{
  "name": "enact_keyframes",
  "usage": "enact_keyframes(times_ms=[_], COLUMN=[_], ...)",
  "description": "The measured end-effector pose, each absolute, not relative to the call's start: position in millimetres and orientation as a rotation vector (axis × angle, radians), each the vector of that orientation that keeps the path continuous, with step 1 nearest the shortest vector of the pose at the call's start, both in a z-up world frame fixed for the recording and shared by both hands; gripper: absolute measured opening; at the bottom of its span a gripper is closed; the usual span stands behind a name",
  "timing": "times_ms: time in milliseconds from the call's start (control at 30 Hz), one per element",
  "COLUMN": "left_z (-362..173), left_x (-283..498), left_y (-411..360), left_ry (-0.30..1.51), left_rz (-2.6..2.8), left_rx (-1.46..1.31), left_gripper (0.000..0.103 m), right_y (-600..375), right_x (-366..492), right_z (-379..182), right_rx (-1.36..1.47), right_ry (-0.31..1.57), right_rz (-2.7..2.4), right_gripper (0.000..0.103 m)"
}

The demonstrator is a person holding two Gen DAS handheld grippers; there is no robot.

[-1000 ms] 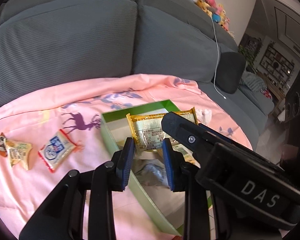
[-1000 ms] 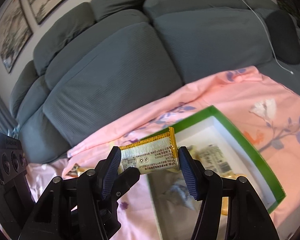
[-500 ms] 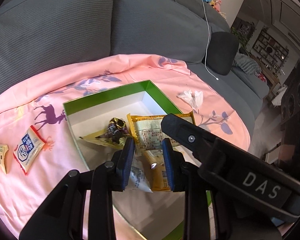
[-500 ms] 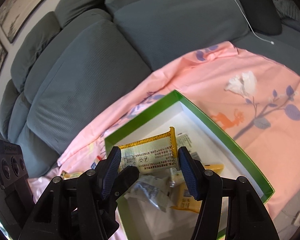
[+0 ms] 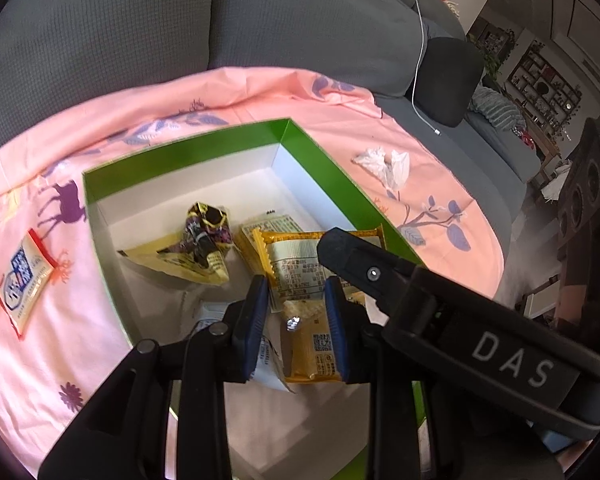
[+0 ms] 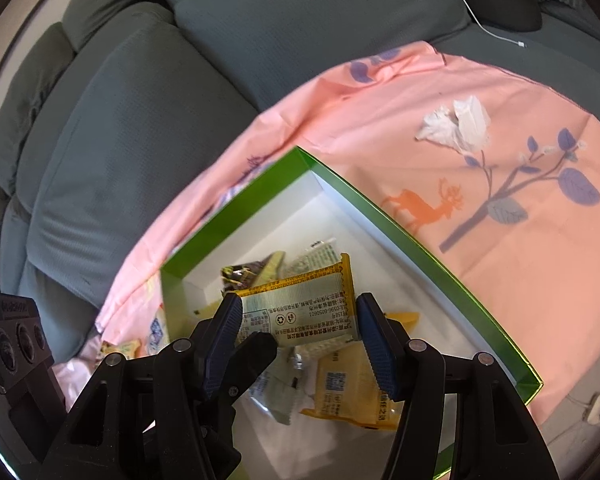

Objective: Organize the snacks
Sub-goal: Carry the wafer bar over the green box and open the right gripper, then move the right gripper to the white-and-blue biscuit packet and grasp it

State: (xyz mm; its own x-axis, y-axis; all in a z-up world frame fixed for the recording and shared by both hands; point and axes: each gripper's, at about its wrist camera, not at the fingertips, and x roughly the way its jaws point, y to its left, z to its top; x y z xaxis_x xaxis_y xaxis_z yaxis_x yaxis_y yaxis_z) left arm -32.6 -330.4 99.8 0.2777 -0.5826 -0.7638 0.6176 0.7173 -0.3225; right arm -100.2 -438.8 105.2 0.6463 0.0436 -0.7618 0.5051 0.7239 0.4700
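We see a pink sheet (image 5: 340,128) printed with deer and leaves, spread over a grey sofa (image 5: 180,20); a white cable (image 5: 418,60) trails down its cushions, and a crumpled tissue (image 6: 456,124) lies on the sheet. On it sits a green-rimmed box (image 5: 180,156) holding several snack packets. "DAS" is readable on the right gripper (image 6: 298,320), whose blue pads clamp the yellow wafer packet (image 6: 300,308) above the box. The left gripper (image 5: 296,312) is closed on nothing. A red-edged packet (image 5: 24,280) lies outside the box. Compared with 1 second ago, both grippers have dropped closer to the box.
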Motion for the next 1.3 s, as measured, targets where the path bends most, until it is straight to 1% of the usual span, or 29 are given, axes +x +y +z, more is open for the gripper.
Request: enact_keyframes(times_ms=[667,900,1033,1267,1300], left_z=[79.0,74.9,69.6,71.2,72.7], left_x=[-26.0,-23.1,-22.1,-28.0,-28.5], left_y=[-342.7,-344.8,-345.2,-344.9,-343.3], left_ry=[1.091,1.115,1.145,1.152,1.149], left_rz=[-0.798,-0.798,-0.823,-0.848,-0.849], left_rx=[0.054,0.046,0.019,0.009,0.005], left_gripper=[0.027,0.03,0.03,0.036,0.039], right_y=[-449.8,-451.6,-452.8,-452.4,-452.7], right_x=[-95.5,-93.8,-93.2,-95.3,-96.2], right_z=[82.5,80.1,75.9,77.2,78.0], right_rx=[0.761,0.764,0.778,0.772,0.772], right_ry=[0.929,0.935,0.952,0.953,0.949], right_rz=[-0.334,-0.339,-0.345,-0.373,-0.375], right_gripper=[0.062,0.062,0.062,0.062,0.062])
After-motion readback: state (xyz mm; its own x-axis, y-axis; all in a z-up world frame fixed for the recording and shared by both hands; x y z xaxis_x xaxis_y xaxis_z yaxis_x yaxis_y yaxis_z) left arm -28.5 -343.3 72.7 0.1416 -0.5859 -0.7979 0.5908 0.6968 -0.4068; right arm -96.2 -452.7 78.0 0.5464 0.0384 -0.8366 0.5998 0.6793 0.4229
